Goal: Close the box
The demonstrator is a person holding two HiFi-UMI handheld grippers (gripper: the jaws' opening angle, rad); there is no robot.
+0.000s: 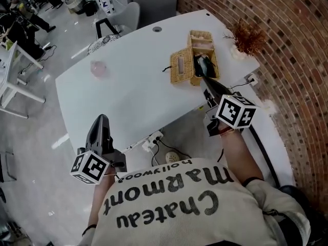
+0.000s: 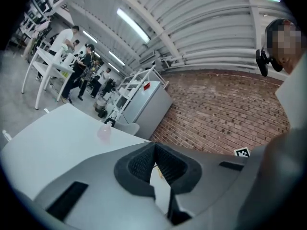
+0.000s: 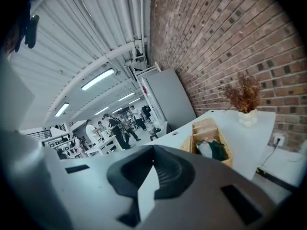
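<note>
Holding the left gripper (image 1: 101, 121) and right gripper (image 1: 207, 81) closed and empty, you faced the open wicker box (image 1: 204, 39), far right on the white table (image 1: 128, 96).

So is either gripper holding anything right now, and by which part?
Nothing is held. The left gripper and the right gripper both have their jaws shut on nothing. The wicker box sits open.
</note>
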